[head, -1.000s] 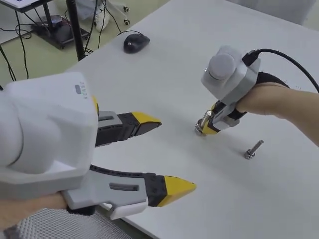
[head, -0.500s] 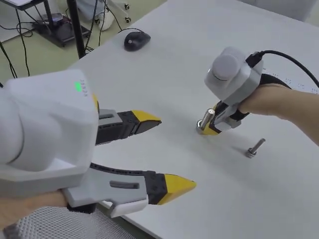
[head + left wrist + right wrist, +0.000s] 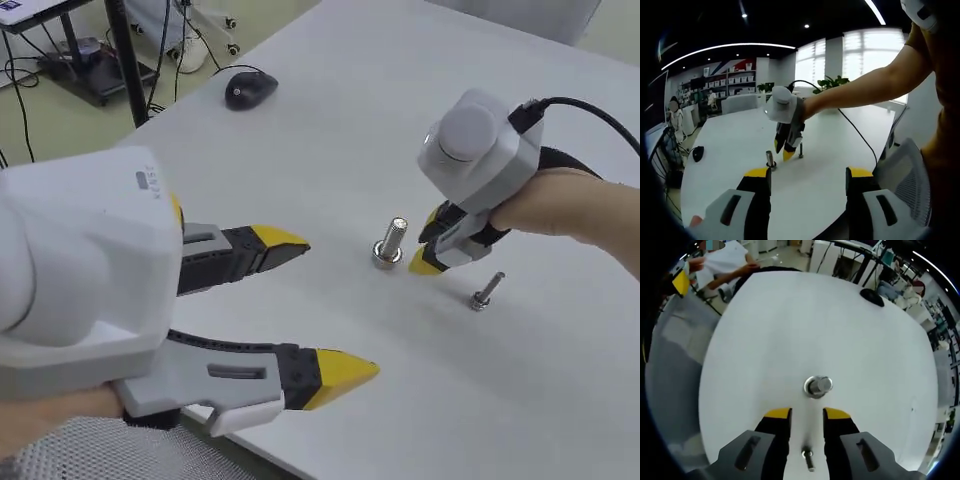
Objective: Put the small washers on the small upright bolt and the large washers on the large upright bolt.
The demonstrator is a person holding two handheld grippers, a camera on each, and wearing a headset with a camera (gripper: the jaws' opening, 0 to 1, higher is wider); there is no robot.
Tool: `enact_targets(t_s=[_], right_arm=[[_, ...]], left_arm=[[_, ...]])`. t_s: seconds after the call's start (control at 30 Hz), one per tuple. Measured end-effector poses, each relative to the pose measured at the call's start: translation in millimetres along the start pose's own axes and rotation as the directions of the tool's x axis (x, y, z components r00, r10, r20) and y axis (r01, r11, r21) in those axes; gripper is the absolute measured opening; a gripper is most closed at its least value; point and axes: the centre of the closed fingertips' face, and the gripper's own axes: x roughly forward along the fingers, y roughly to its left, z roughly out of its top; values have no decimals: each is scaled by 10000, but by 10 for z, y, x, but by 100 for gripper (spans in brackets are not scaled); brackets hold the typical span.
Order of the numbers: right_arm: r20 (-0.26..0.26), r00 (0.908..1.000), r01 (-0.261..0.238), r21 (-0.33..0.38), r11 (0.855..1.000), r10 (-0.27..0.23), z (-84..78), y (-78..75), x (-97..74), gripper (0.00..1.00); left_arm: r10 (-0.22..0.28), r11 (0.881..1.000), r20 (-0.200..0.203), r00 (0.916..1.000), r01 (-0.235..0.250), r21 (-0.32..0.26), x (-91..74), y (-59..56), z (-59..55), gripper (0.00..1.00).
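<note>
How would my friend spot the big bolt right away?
Find the white table, then the right gripper hovering over it. In the head view, the large bolt stands upright just left of that gripper. It is thicker and taller than the small bolt on the gripper's other side.

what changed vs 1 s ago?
The right gripper let go of the large silver upright bolt and drew back from it, rightward in the head view. The bolt now stands free on the white table. The left gripper stayed open and idle; the small silver bolt stayed put.
</note>
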Motion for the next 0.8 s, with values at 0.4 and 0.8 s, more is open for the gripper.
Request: enact_targets(t_s=[0.4, 0.8], right_arm=[[1373, 9905, 4, 478, 9989, -70, 135, 275, -192, 26], [4348, 8942, 483, 1429, 9886, -1065, 83, 598, -706, 29]], left_arm=[[-96, 9999, 110, 9999, 95, 107, -41, -46, 13, 60], [-382, 9986, 645, 9972, 403, -330, -82, -65, 130, 60]])
